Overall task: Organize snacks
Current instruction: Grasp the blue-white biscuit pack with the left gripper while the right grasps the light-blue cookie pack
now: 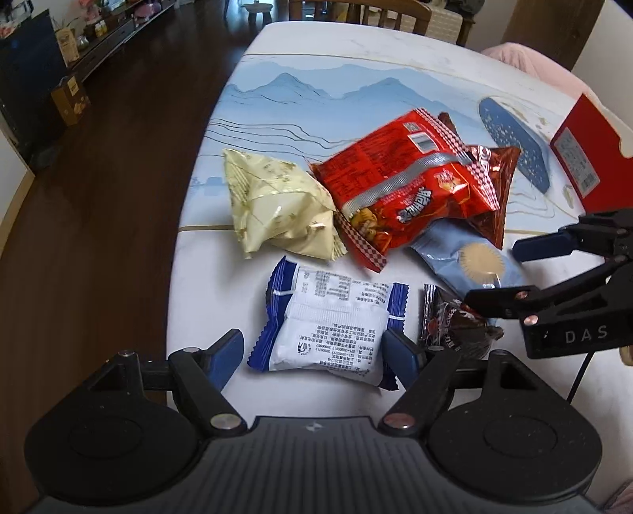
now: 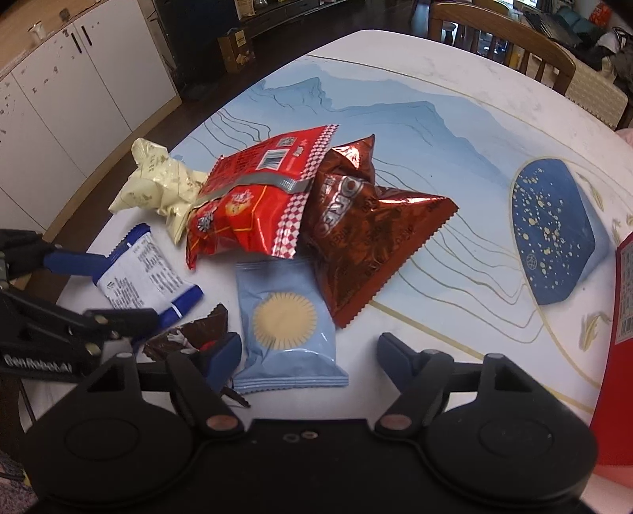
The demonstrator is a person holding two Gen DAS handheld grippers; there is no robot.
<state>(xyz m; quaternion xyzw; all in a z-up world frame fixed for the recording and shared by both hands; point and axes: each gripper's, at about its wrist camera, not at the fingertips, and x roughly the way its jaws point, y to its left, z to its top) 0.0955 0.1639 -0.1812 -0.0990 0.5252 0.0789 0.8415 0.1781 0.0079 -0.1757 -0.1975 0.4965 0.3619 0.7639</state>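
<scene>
On the table (image 1: 395,51), the left tongs (image 1: 316,348) stand apart around the white-and-blue packet (image 1: 332,332) (pads not pressing). Right of it, the right tongs (image 2: 308,356) stand apart around the light-blue packet (image 2: 285,328), below the heaped red bag (image 2: 253,197).

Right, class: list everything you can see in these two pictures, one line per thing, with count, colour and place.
table: one, white with blue mountain print, under everything
cream snack bag: one, pale yellow, left of the pile
red snack bag: one, red, lying over the Oreo bag
Oreo bag: one, metallic brown-red, pile's right side
white-and-blue packet: one, between the left gripper's fingers
light blue packet: one, between the right gripper's fingers
dark wrapper: one, brown-black, between the two packets
blue box: one, gold-speckled, far right
red box: one, right edge
wooden chair: one, behind table
left gripper: one, black, open
right gripper: one, black, open
</scene>
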